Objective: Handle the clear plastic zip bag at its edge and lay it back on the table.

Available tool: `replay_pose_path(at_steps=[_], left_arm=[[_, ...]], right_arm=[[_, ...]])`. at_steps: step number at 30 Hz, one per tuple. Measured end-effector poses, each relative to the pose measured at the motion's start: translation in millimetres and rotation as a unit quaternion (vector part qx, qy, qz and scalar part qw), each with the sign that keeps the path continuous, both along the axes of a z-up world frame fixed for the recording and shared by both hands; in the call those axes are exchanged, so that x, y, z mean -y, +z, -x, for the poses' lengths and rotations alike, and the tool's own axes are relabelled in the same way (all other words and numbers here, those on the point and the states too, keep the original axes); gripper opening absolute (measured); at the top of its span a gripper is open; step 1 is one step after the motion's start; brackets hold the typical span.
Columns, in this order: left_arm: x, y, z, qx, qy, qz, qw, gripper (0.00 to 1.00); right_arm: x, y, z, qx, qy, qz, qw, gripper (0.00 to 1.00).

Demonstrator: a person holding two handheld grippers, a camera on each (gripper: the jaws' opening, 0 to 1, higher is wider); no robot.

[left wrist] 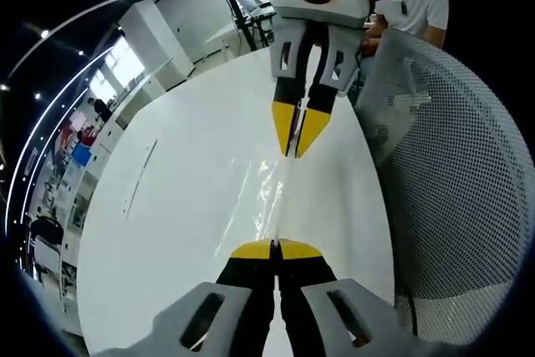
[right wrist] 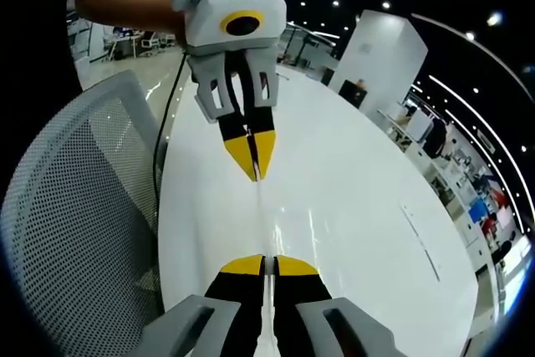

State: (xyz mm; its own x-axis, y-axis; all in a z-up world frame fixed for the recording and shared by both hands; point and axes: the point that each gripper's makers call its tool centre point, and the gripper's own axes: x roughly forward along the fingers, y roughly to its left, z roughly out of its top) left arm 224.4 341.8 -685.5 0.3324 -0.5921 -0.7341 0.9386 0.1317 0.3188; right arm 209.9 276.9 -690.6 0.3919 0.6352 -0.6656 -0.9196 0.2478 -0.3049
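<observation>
The clear plastic zip bag hangs stretched between both grippers above the white table. In the left gripper view my left gripper is shut on the bag's near edge. Facing it, the right gripper pinches the far edge with its yellow tips together. In the right gripper view the bag shows edge-on as a thin pale strip. It runs from my right gripper, shut on it, up to the left gripper, also shut on it.
A grey mesh office chair stands right beside the table's edge. A person's arm holds the facing gripper. A thin seam line marks the table top. Office desks and a white pillar lie beyond.
</observation>
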Motion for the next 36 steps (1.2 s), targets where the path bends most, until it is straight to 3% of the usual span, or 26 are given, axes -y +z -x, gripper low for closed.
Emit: replay_pose_path(at_steps=[36], left_arm=[[-8.5, 0.4, -2.3, 0.001, 0.009, -0.002, 1.0, 0.0]], right_arm=[[8.7, 0.2, -2.0, 0.0, -0.009, 0.004, 1.0, 0.0]])
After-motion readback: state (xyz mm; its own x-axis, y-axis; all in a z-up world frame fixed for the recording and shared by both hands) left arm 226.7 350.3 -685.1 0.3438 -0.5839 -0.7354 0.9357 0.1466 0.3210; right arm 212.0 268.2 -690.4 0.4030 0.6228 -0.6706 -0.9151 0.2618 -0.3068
